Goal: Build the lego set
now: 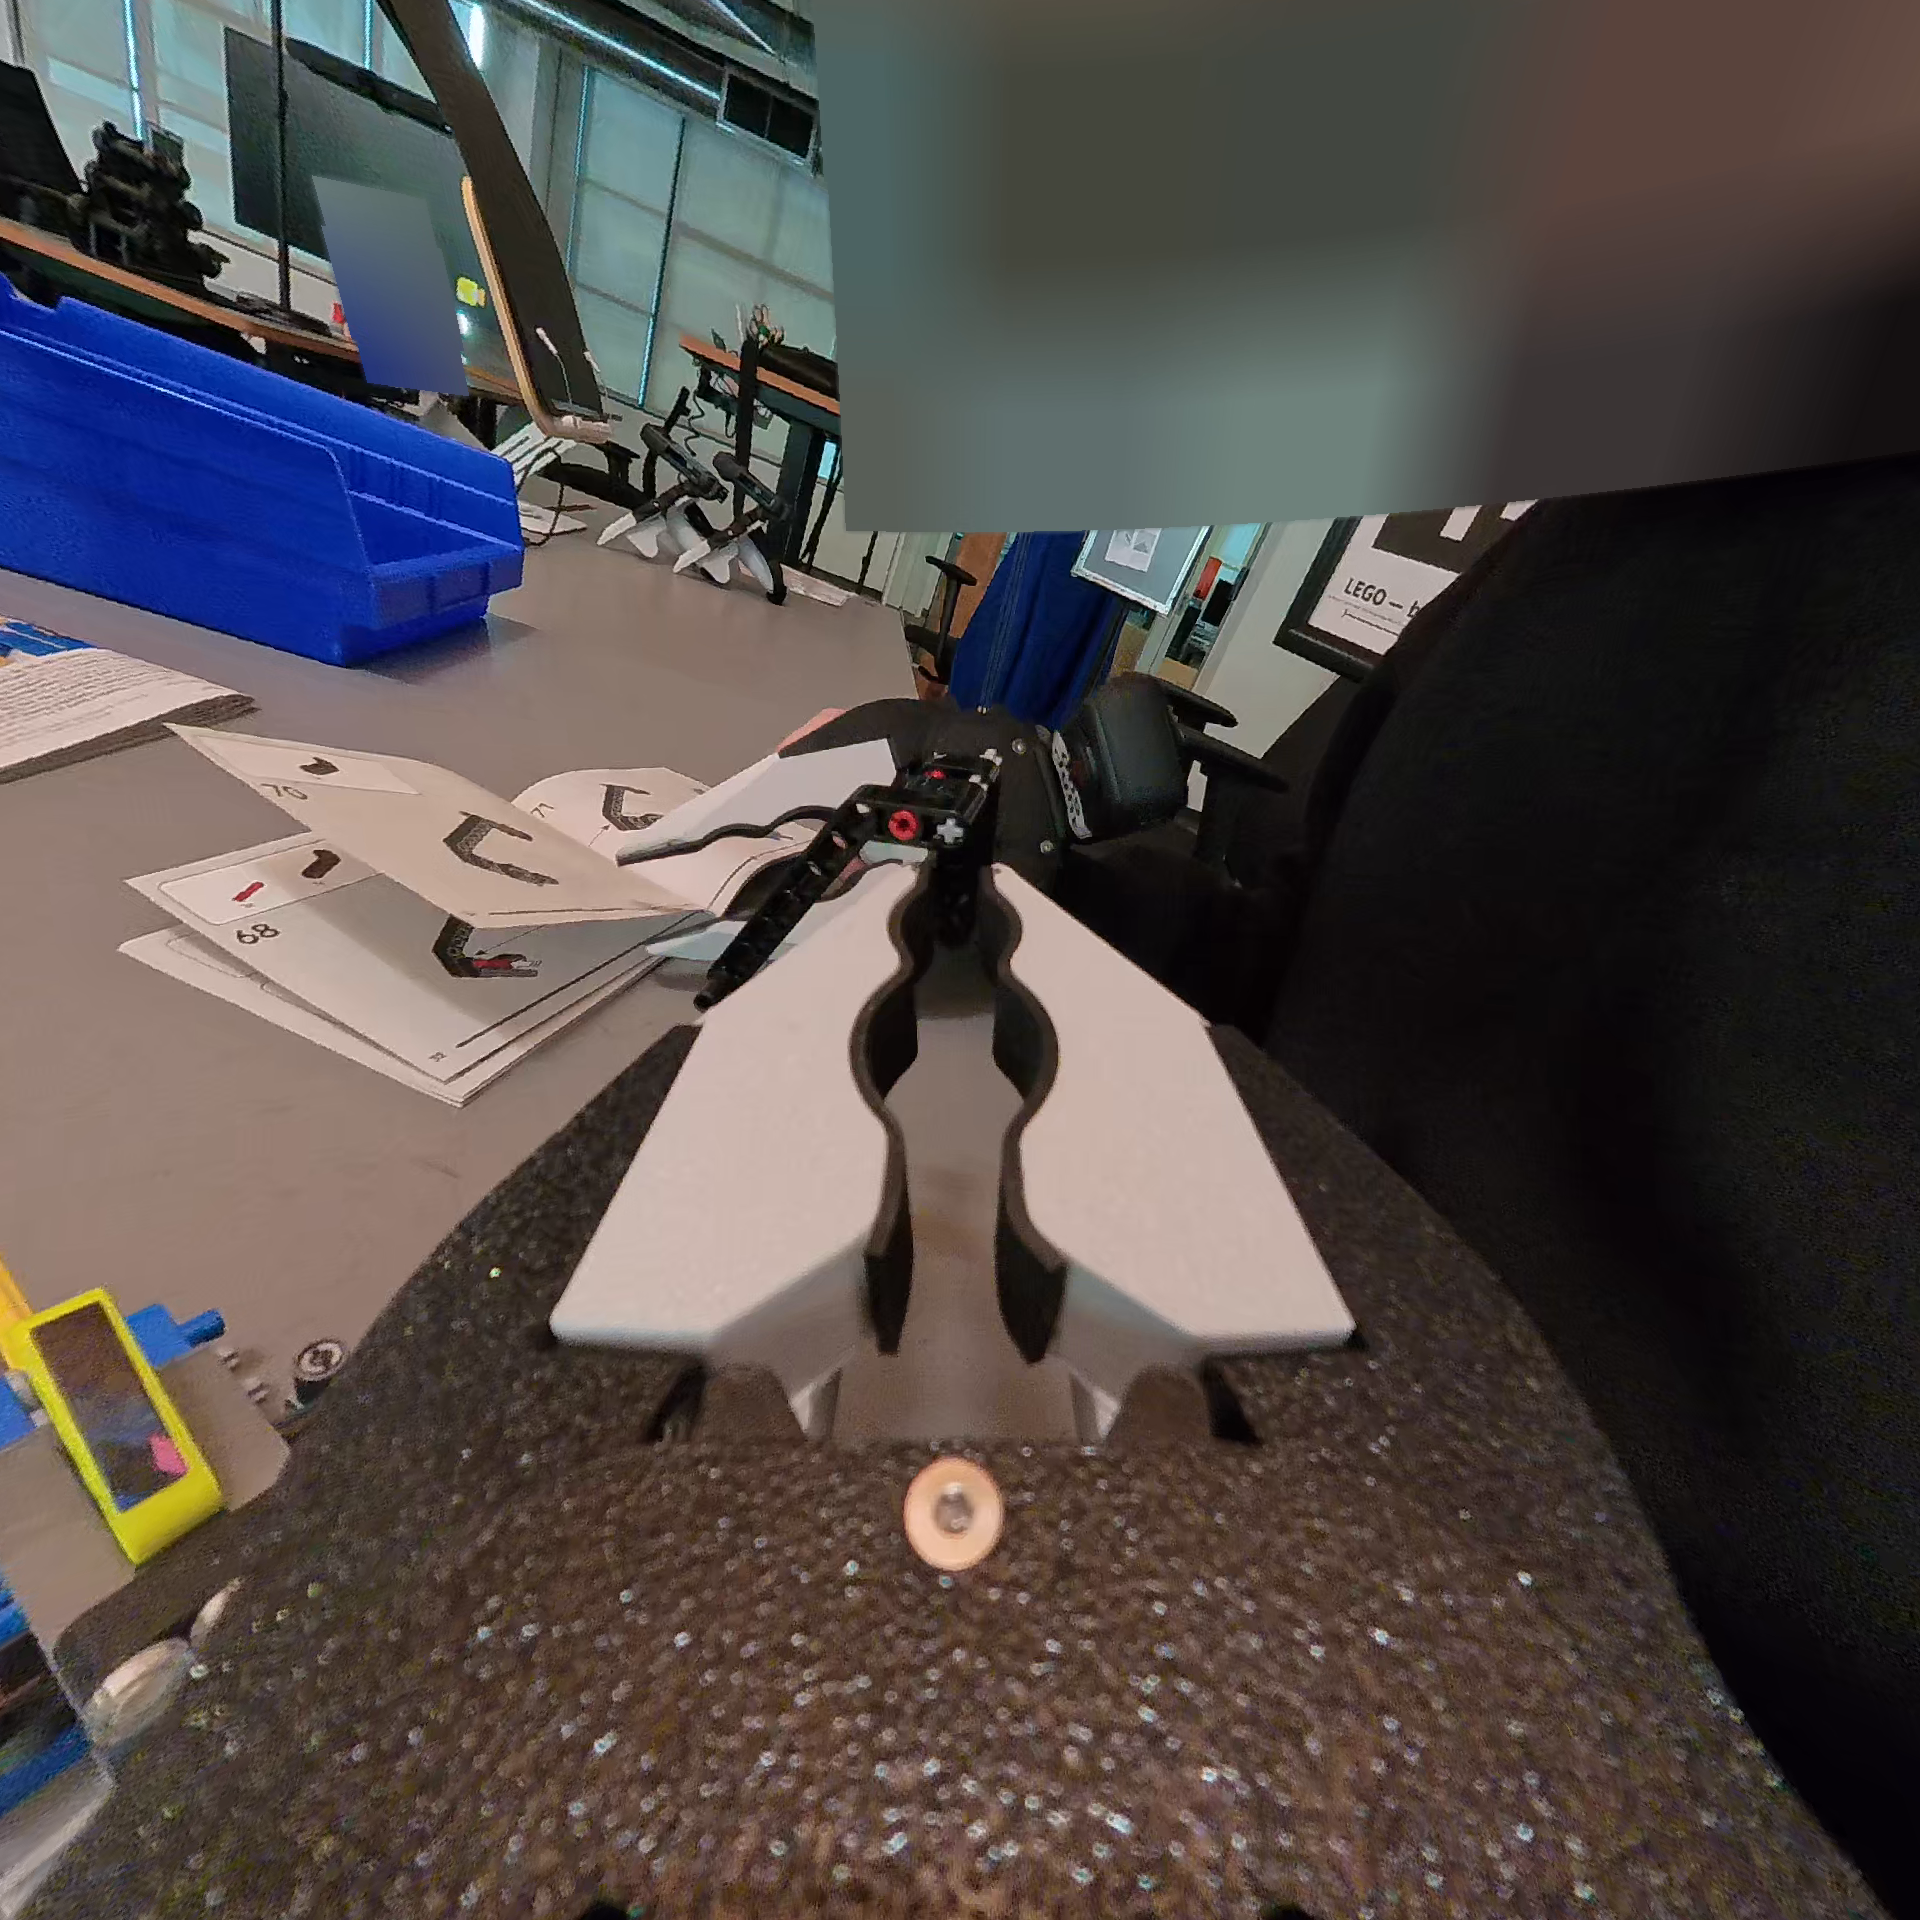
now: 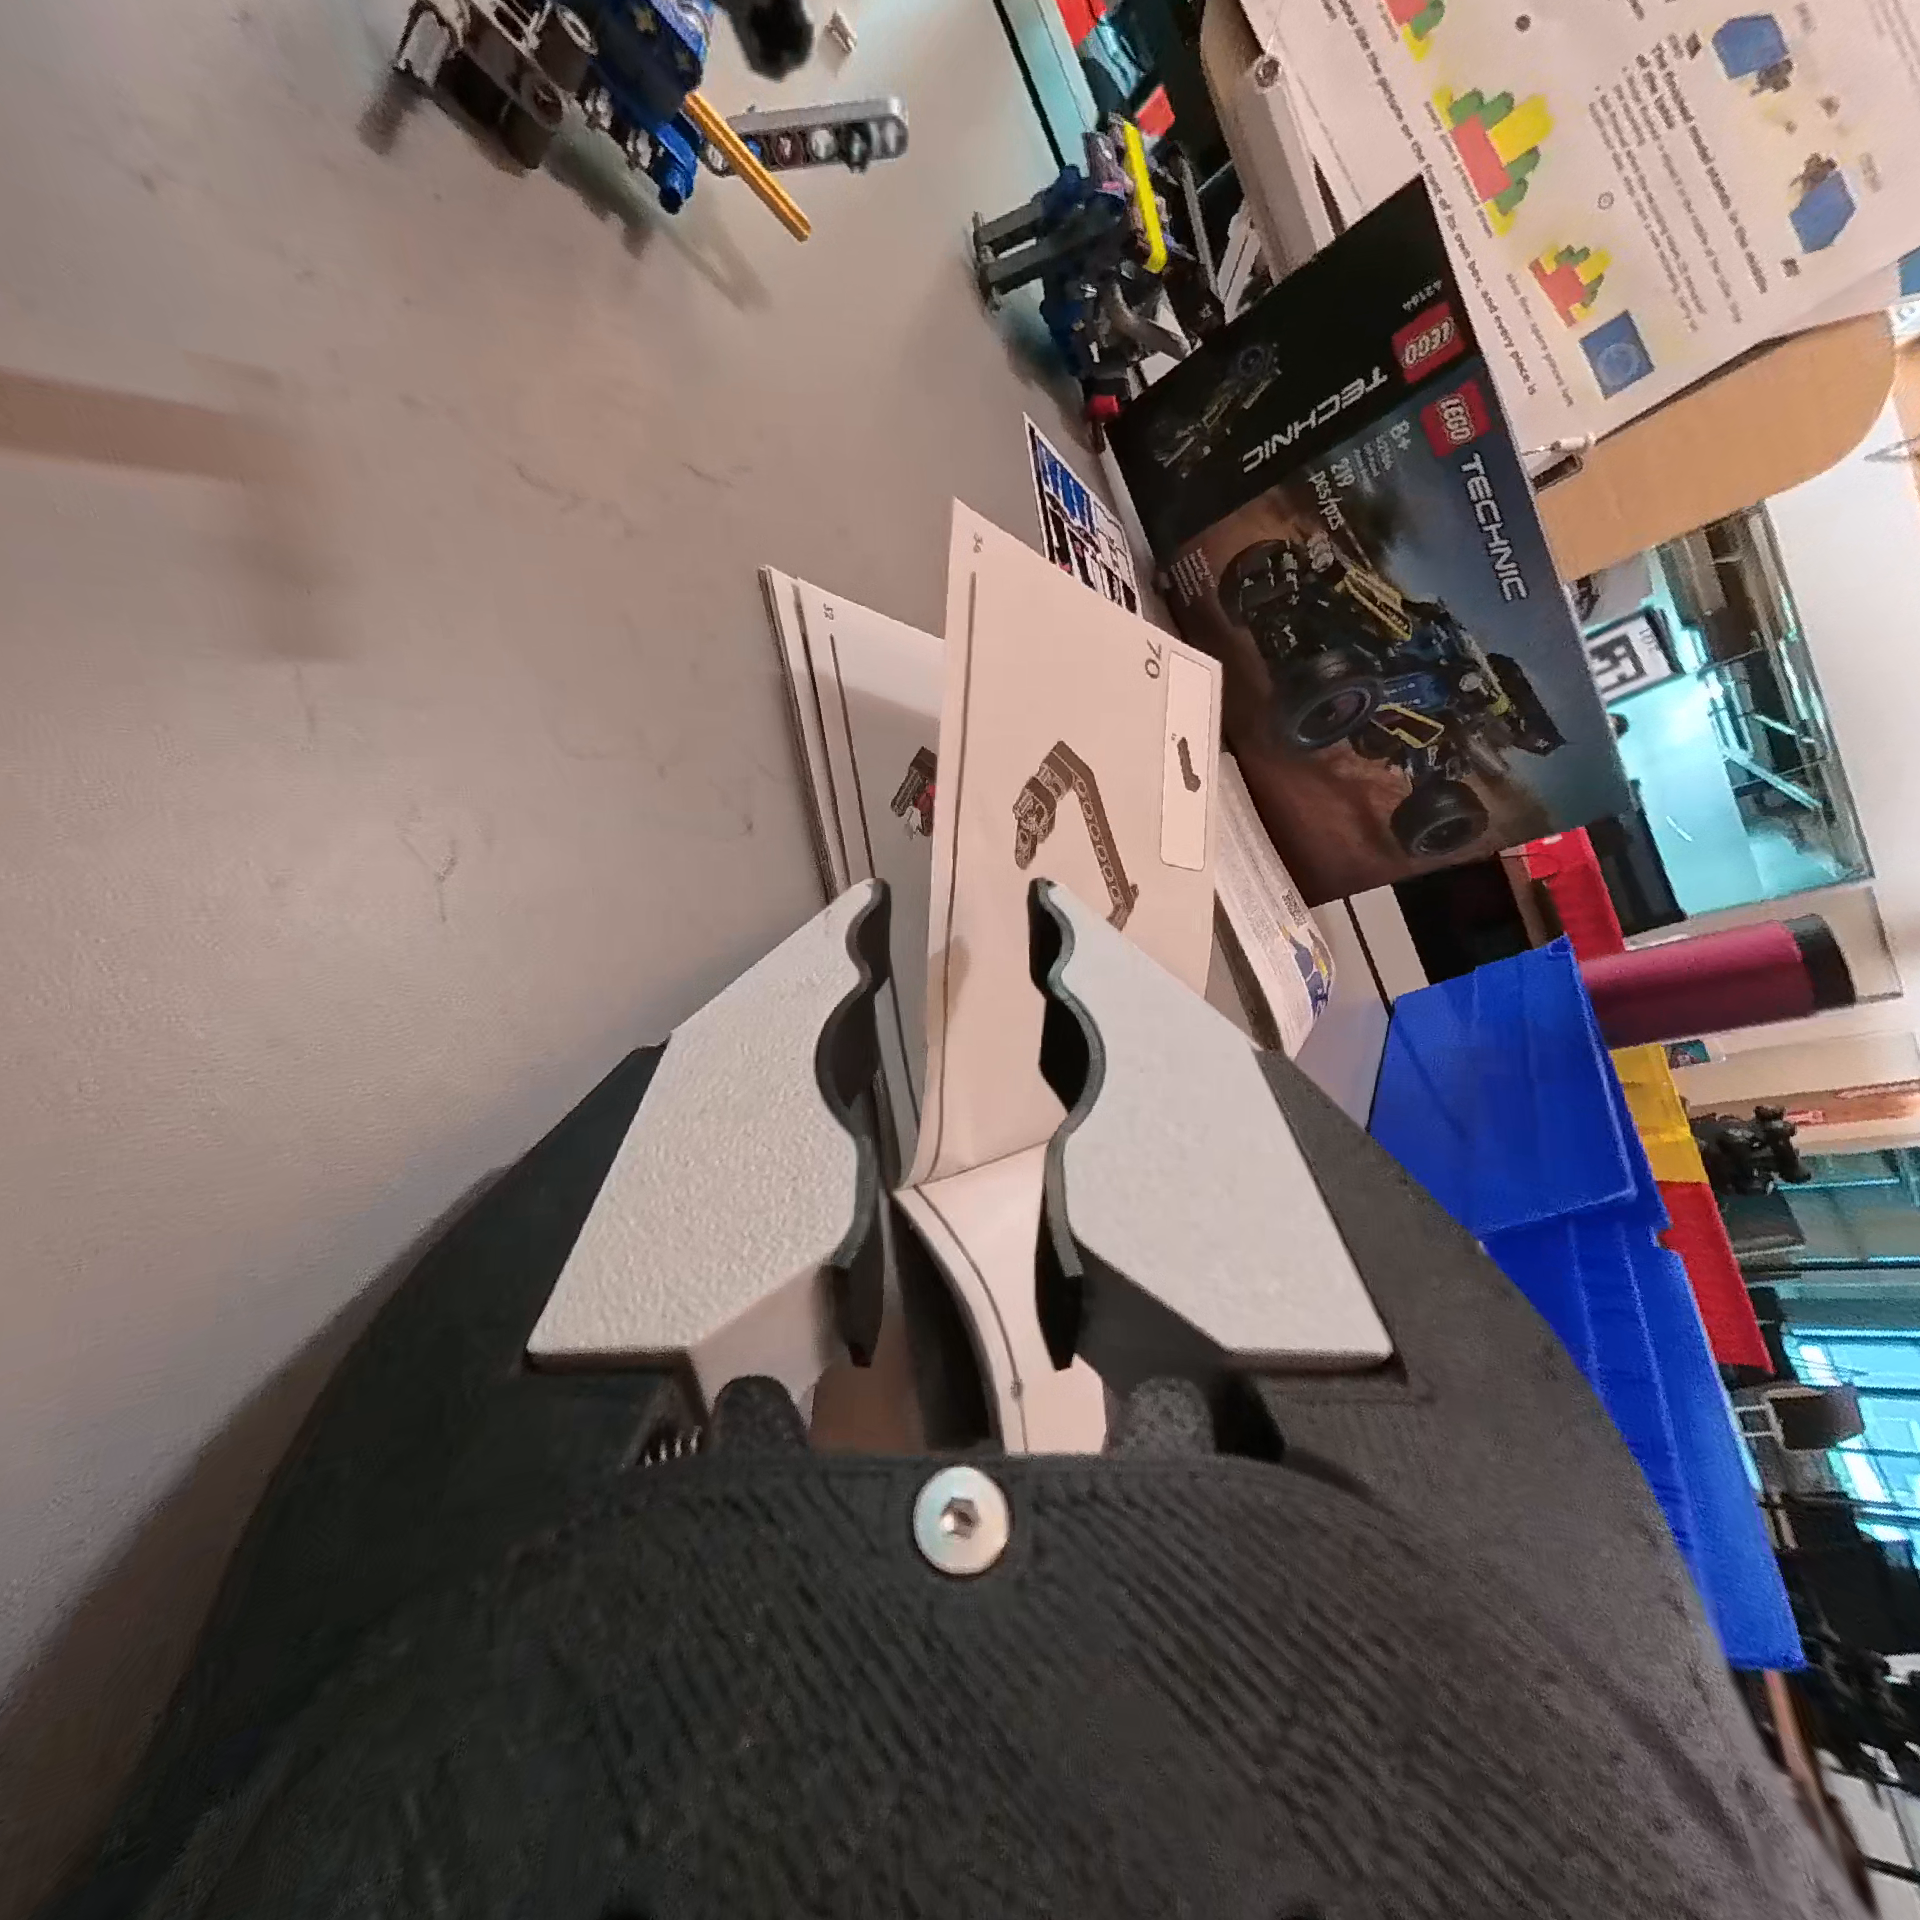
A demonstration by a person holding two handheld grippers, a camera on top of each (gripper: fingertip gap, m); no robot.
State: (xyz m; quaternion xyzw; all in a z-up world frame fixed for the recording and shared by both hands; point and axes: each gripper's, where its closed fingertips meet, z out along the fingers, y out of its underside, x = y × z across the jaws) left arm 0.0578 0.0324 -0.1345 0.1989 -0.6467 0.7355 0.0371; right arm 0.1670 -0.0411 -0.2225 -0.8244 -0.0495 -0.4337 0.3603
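Gripping a black L-shaped brick assembly (image 1: 914, 821) at its tips, the left gripper (image 1: 948, 883) has its jaws nearly together, clamped on the piece's lower stem; a red pin shows on the block at the top, and a long black beam slants down to the left from it. The piece is held in the air above the near edge of the grey table (image 1: 312, 1164). Beyond it, the right gripper (image 2: 958, 896) reaches into an open instruction booklet (image 1: 343, 935) — its jaws stand apart, a raised page (image 2: 1070, 790) between them, with a visible gap between the page and the right-hand pad; whether the left-hand pad touches the paper, cannot tell. Just past the booklet stands a toy car box (image 2: 1382, 644), a blue bin (image 2: 1517, 1112) beside it. Part-built brick models (image 2: 582, 83) lie far across the table.
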